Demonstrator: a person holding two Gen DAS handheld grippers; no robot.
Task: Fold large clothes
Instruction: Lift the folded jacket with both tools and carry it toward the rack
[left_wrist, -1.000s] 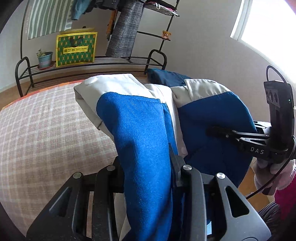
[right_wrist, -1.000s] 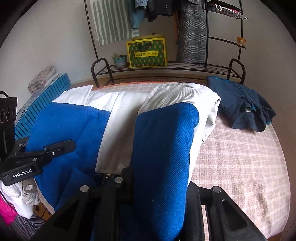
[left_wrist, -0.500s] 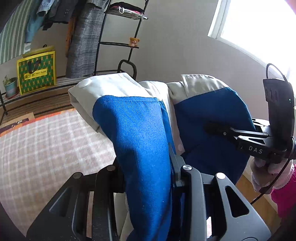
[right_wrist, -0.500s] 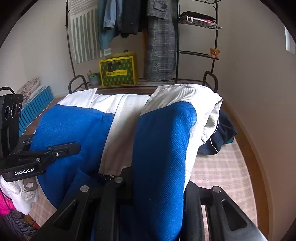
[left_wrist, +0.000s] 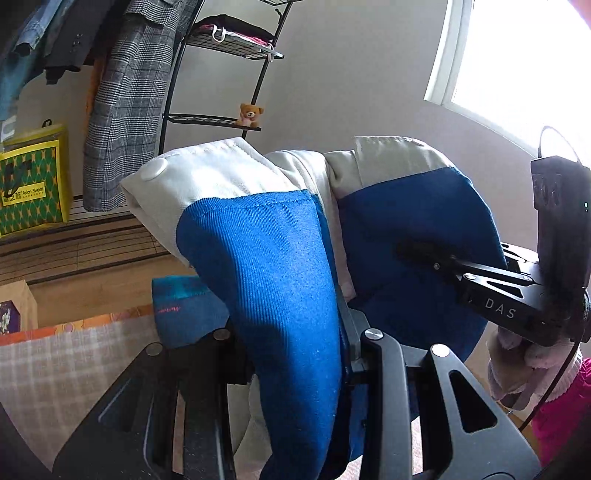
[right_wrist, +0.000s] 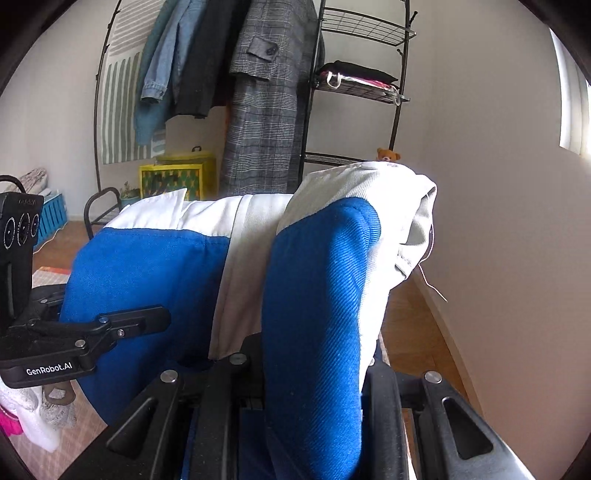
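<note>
A large blue and off-white jacket (left_wrist: 258, 240) hangs bunched in the air between both grippers. My left gripper (left_wrist: 295, 343) is shut on a thick fold of its blue cloth, which drapes over and hides the fingertips. In the right wrist view my right gripper (right_wrist: 314, 362) is shut on another blue fold of the same jacket (right_wrist: 155, 266). The right gripper (left_wrist: 424, 254) appears at the right of the left wrist view, held by a gloved hand (left_wrist: 513, 365). The left gripper (right_wrist: 147, 317) shows at the left of the right wrist view, its finger lying against the blue cloth.
A black clothes rack carries a grey checked coat (left_wrist: 122, 92), a teddy bear (left_wrist: 250, 113) and a yellow-green bag (left_wrist: 31, 184). A folded dark blue garment (left_wrist: 184, 310) lies on the checked cover (left_wrist: 55, 369). A bare wall (right_wrist: 498, 221) stands close on the right, a window (left_wrist: 517, 55) above.
Both grippers have swung sideways and slightly up with the jacket still gripped. The views have turned from the checked cover toward the rack's right end, the wall and the window.
</note>
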